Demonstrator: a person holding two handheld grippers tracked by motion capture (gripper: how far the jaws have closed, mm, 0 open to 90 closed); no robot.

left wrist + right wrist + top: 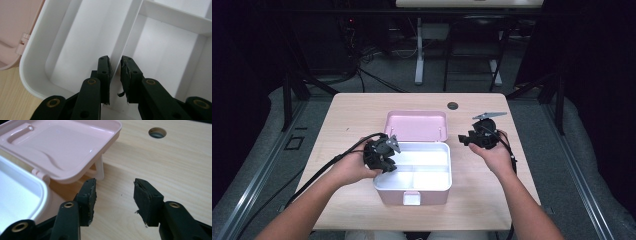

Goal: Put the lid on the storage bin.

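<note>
The white tray (432, 181) sits in the pink box at frame centre, lid (416, 125) open behind. The left gripper (115, 72) pinches 1 tray divider (125, 37) narrowly. The right gripper (115, 195), right of the box, stands half-open, empty, over the table (175, 165).

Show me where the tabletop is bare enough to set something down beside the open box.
The table is bare left of the pink lid, out to its left edge, and along the front edge below the box. Right of the box, bare wood runs to the cable hole, though the right claw hangs over it. It is crowded at the box's left side, where the left claw straddles the white divider.
</note>
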